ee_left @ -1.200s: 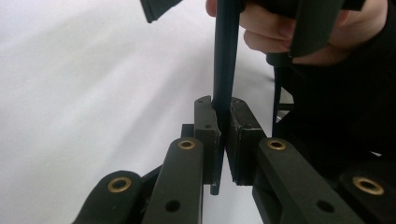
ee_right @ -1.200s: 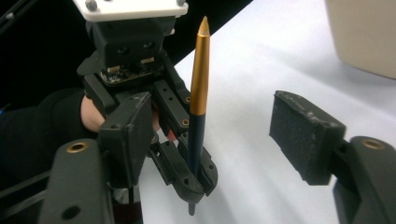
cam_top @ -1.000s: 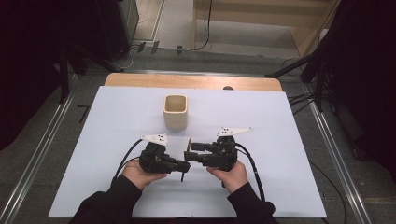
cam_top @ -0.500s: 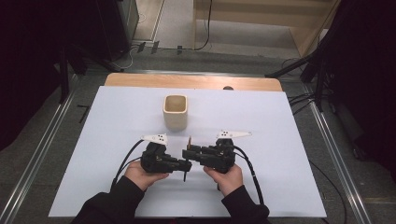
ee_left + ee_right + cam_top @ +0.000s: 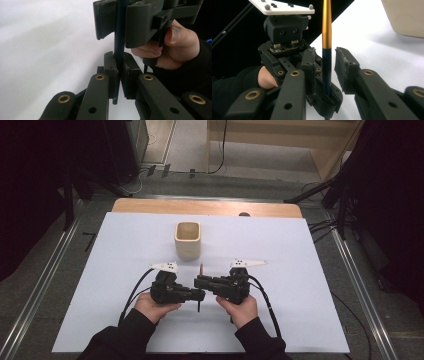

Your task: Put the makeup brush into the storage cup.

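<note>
I have both claws meeting nose to nose near the front middle of the white surface (image 5: 300,270), well short of the cream cup (image 5: 188,240) that stands farther back. My left claw (image 5: 199,295) is clamped tight on the dark lower shaft of a slim brush (image 5: 200,287), which stands roughly upright between the two tools; from the left gripper view the shaft (image 5: 117,50) runs straight up out of the pressed pads, its dark end poking out just below them. The brush's upper part is gold, as I see in the right gripper view (image 5: 326,30), and its tip rises above both claws in the high view. My right claw (image 5: 198,281) has just been closing around the same shaft, higher up: the left pad sits right against it while the right pad (image 5: 343,67) shows a narrow gap, so it is not pinching yet. Both hands rest low by the surface's near edge.
</note>
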Tool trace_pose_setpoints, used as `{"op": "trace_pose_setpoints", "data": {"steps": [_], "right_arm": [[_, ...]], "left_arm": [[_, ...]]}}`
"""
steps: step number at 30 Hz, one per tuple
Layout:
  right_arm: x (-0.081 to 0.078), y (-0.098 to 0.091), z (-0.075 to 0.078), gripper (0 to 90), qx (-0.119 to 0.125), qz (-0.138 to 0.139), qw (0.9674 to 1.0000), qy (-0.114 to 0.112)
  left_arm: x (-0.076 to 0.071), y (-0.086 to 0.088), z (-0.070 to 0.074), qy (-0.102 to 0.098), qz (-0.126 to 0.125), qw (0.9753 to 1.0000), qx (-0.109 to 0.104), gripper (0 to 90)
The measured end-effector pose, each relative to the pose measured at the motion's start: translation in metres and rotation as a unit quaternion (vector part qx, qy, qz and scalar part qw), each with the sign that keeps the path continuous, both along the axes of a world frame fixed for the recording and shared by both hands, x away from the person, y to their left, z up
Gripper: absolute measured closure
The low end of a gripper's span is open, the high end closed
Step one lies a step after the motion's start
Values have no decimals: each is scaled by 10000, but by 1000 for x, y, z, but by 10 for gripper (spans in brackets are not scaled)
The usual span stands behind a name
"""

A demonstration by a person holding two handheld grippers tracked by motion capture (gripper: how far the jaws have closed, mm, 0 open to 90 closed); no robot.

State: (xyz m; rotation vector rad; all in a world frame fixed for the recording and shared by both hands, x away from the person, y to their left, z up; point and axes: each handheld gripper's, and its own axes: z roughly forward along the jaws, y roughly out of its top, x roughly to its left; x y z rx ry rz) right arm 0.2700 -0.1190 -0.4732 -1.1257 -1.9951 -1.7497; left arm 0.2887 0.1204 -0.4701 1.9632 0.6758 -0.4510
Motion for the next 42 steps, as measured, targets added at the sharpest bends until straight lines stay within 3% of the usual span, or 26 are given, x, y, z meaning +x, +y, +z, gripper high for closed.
{"op": "trace_pose_setpoints", "data": {"steps": [7, 13, 15, 23, 29, 37, 42], "right_arm": [[2, 1, -1, 817, 41, 33, 10000, 64], [3, 1, -1, 827, 35, 54, 9999, 78], [4, 1, -1, 828, 24, 66, 10000, 69], [7, 1, 2, 829, -114, 105, 9999, 49], [12, 1, 9, 829, -296, 144, 9994, -126], [19, 0, 15, 829, -637, 164, 9975, -262], [26, -1, 20, 829, -710, 152, 9968, -346]], "left_arm": [[0, 0, 0, 8, -8, 10000, -26, 843], [0, 1, -1, 19, -18, 10000, -64, 838], [0, 1, 0, -74, -2, 10000, -29, 831], [-1, 5, 3, -437, 57, 9985, 336, 504], [-1, 15, 5, -673, 49, 9961, 566, 384], [-2, 27, 6, -895, 33, 9927, 807, 346], [-4, 31, 6, -1047, -14, 9895, 996, 320]]}}
